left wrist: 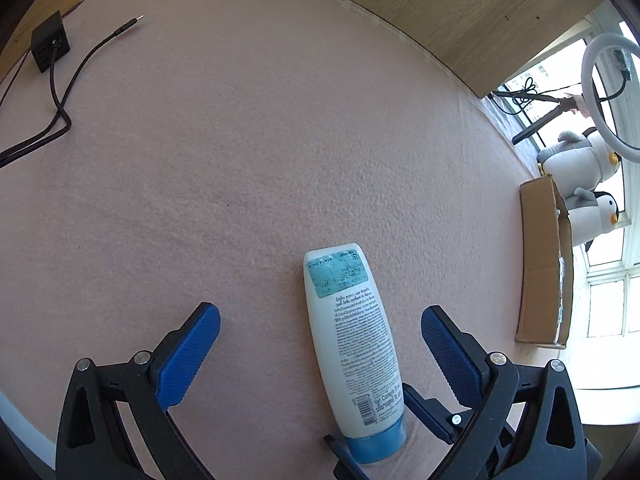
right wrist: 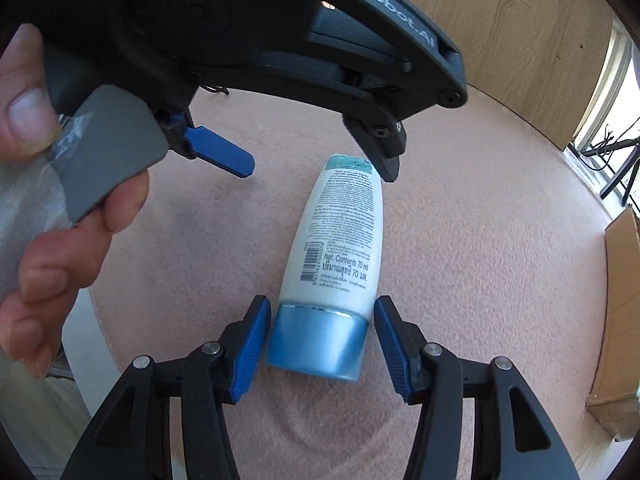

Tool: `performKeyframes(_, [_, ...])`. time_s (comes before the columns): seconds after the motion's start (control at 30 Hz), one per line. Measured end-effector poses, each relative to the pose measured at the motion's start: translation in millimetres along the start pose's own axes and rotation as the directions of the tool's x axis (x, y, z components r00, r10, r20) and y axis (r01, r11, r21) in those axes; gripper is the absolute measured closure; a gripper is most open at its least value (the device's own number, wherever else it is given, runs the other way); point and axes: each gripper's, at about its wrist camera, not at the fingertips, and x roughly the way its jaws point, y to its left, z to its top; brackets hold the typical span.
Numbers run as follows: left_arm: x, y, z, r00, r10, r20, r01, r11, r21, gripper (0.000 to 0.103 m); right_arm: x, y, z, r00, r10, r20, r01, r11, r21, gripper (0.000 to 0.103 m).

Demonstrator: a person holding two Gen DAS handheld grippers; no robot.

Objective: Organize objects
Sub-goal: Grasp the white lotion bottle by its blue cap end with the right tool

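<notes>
A white tube (left wrist: 352, 344) with a blue cap (right wrist: 318, 344) lies flat on the pink felt mat (left wrist: 240, 160), label side up. My right gripper (right wrist: 320, 306) straddles the cap, its blue pads close beside it on both sides with thin gaps showing, so it is open. In the left wrist view, its fingers (left wrist: 424, 404) show around the cap at the bottom. My left gripper (left wrist: 320, 314) hangs wide open over the tube's flat end, with the tube nearer its right finger and touching neither pad. In the right wrist view, the left gripper (right wrist: 312, 164) comes in from above, held by a person's hand (right wrist: 40, 184).
A small black box (left wrist: 50, 42) with dark cables lies at the mat's far left. A cardboard box (left wrist: 544, 264) stands past the mat's right edge, with plush penguins (left wrist: 576, 160) and a ring light (left wrist: 608, 92) by the window. Wood surface (left wrist: 440, 8) borders the mat.
</notes>
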Motion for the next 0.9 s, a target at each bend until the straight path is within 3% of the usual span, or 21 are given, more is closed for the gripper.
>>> performKeyframes(0.17, [14.6, -21.7, -0.2, 0.998, 0.059, -0.007, -0.058, 0.997, 0.049, 0.008, 0.9, -1.7, -8.5, 1.000, 0.021, 0.001, -0.021, 1.000, 0.010, 0.053])
performKeyframes(0.23, [16.5, -28.6, -0.5, 0.996, 0.084, 0.005, -0.084, 0.994, 0.070, 0.014, 0.5, -1.5, -8.4, 1.000, 0.028, 0.009, -0.028, 1.000, 0.005, 0.059])
performKeyframes(0.33, [18.3, -37.7, -2.5, 0.992, 0.124, 0.024, -0.126, 0.986, 0.105, 0.030, -0.4, -1.4, -9.2, 0.999, 0.032, 0.020, -0.032, 0.999, -0.005, 0.062])
performKeyframes(0.4, [18.2, -41.6, -3.8, 0.987, 0.156, 0.035, -0.159, 0.980, 0.118, 0.047, -1.2, -2.2, -9.6, 0.999, 0.028, 0.024, -0.028, 1.000, -0.003, 0.062])
performKeyframes(0.9, [-10.1, -67.5, -1.6, 0.990, 0.096, 0.102, -0.106, 0.990, 0.093, 0.051, -24.5, -16.0, -2.6, 0.995, -0.002, 0.099, 0.000, 1.000, 0.018, 0.062])
